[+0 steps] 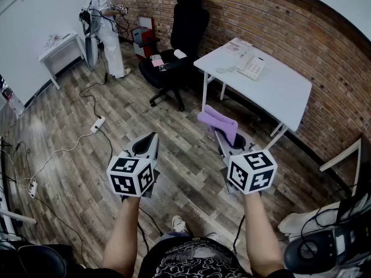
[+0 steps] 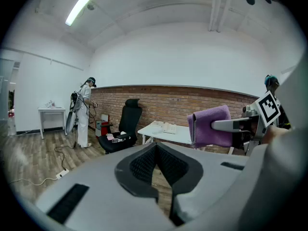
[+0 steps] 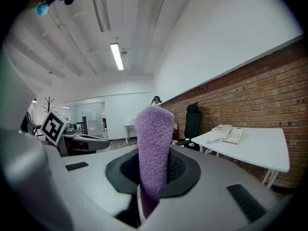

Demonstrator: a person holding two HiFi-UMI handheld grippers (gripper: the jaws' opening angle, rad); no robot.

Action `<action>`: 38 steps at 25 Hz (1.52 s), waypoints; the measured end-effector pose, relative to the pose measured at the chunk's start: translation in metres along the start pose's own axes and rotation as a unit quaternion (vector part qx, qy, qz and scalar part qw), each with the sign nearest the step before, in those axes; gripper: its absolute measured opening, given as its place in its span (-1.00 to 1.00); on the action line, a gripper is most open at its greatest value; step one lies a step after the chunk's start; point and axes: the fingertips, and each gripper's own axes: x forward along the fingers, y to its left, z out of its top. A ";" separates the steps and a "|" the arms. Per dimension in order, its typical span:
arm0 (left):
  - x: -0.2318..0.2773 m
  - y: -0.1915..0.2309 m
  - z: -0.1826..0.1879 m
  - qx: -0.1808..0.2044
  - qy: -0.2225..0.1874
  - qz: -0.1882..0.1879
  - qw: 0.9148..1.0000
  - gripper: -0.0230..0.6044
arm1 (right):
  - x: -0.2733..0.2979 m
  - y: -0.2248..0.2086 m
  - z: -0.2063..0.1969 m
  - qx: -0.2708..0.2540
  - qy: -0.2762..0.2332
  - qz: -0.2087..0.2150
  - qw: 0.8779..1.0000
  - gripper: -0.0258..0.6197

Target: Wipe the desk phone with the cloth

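A white desk phone (image 1: 253,67) (image 3: 232,134) (image 2: 168,127) lies on a white table (image 1: 278,91) against the brick wall, well ahead of both grippers. My right gripper (image 1: 227,133) (image 3: 153,177) is shut on a folded purple cloth (image 1: 219,122) (image 3: 154,148) (image 2: 210,125), which sticks up from its jaws. My left gripper (image 1: 147,145) (image 2: 156,165) is held level with it, to the left, jaws closed together with nothing between them. Both hang over the wooden floor, some way short of the table.
A black office chair (image 1: 179,42) stands left of the table with small items on its seat. Papers (image 1: 236,46) lie by the phone. A person in white (image 1: 109,25) stands far back beside a small white table (image 1: 58,50). Cables and a power strip (image 1: 97,124) cross the floor.
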 end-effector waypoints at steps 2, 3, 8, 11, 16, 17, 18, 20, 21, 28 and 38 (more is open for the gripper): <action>0.002 0.010 0.000 -0.003 0.000 -0.003 1.000 -0.91 | 0.009 0.005 -0.001 0.000 0.002 -0.001 1.000 -0.78; 0.004 0.015 0.001 -0.004 0.000 -0.004 1.000 -0.91 | 0.014 0.008 -0.001 0.000 0.003 -0.001 1.000 -0.78; 0.015 0.039 0.005 -0.004 -0.002 -0.016 1.000 -0.91 | 0.037 0.016 0.002 0.001 0.006 -0.009 1.000 -0.78; 0.021 0.050 0.004 -0.005 0.000 -0.023 1.000 -0.91 | 0.046 0.019 0.001 0.000 0.006 -0.015 1.000 -0.78; 0.035 0.061 0.003 -0.007 0.006 -0.034 0.999 -0.91 | 0.061 0.017 0.001 0.003 0.010 -0.021 1.000 -0.78; 0.039 0.062 0.002 -0.006 0.008 -0.036 0.999 -0.91 | 0.063 0.014 0.001 0.004 0.011 -0.024 1.000 -0.78; 0.044 0.062 0.002 -0.004 0.011 -0.039 0.999 -0.91 | 0.066 0.010 0.000 0.005 0.012 -0.027 1.000 -0.78; 0.056 0.061 0.001 -0.003 0.015 -0.045 0.999 -0.91 | 0.070 0.000 -0.001 0.008 0.013 -0.034 0.999 -0.78; 0.063 0.060 0.002 -0.002 0.016 -0.048 0.999 -0.91 | 0.073 -0.006 -0.001 0.010 0.013 -0.036 0.999 -0.78; 0.128 0.057 0.012 0.006 0.023 -0.056 0.998 -0.91 | 0.109 -0.055 0.002 0.014 0.012 -0.034 0.999 -0.78; 0.250 0.020 0.045 0.012 0.034 -0.067 0.997 -0.91 | 0.148 -0.175 0.021 0.023 0.020 -0.035 0.999 -0.78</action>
